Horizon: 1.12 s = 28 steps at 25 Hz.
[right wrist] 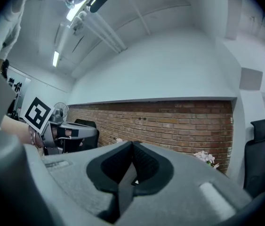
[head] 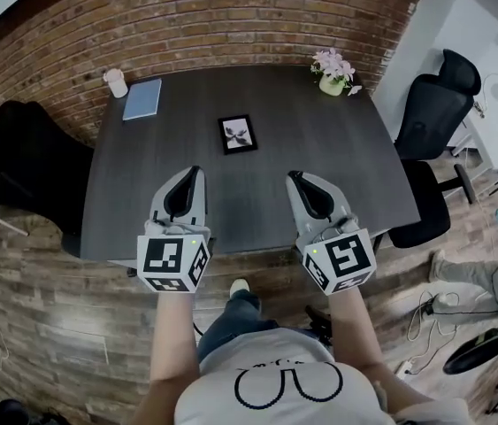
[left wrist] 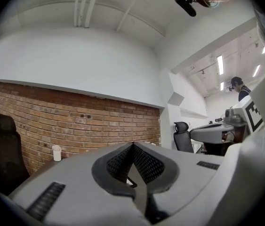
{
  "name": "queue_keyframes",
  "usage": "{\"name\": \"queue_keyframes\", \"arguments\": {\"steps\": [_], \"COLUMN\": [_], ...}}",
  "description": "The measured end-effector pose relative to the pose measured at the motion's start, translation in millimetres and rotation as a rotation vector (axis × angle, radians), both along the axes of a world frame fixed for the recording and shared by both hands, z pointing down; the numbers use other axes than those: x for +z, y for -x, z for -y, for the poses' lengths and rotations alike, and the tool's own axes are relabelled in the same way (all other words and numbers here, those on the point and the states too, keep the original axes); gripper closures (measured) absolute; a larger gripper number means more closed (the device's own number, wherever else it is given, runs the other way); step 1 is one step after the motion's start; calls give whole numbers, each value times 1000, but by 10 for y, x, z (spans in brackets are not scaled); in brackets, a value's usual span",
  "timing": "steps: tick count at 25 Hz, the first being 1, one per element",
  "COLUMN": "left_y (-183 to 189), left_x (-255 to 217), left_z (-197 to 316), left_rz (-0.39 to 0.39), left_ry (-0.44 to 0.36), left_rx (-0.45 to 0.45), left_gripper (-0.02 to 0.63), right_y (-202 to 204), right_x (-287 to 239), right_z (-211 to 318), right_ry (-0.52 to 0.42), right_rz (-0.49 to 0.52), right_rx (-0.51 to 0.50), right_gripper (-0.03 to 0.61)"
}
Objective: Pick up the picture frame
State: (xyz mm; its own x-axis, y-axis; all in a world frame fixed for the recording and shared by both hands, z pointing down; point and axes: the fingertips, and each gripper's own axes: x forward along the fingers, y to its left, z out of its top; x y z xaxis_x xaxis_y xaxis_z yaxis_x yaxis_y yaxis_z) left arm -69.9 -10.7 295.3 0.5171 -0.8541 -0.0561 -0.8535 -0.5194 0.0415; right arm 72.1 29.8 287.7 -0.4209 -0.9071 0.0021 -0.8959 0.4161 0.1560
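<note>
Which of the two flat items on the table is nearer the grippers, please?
The black-edged picture frame, straight beyond the left gripper and right gripper. The blue notebook lies farther away, far left beside the white cup.

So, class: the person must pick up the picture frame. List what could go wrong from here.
1. Both the left gripper and right gripper are shut; unopened, they would likely shove the picture frame across the table.
2. The frame lies flat, so jaws may slip off its edge.
</note>
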Motion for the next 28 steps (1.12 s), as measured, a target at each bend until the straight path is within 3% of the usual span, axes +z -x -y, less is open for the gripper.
{"name": "queue_keyframes", "arguments": {"steps": [6,18,23,28], "left_y": [116,208,58,-68], "left_x": [91,389,566,737], "left_z": [699,1440,1637,1912], "left_rz": [37,-46,-42,-2], "left_ry": [3,121,181,207], "left_rx": [18,9,34,15], "left_gripper": [615,602,483,476], "right_y": [108,126,29,-68], "right_x": [48,299,399,479], "right_z": [713,1365,1616,1947], "right_ry": [16,91,110,118], "right_rz": [2,-17,4,16], "right_rx": [27,54,50,36], "right_gripper": [575,575,575,575]}}
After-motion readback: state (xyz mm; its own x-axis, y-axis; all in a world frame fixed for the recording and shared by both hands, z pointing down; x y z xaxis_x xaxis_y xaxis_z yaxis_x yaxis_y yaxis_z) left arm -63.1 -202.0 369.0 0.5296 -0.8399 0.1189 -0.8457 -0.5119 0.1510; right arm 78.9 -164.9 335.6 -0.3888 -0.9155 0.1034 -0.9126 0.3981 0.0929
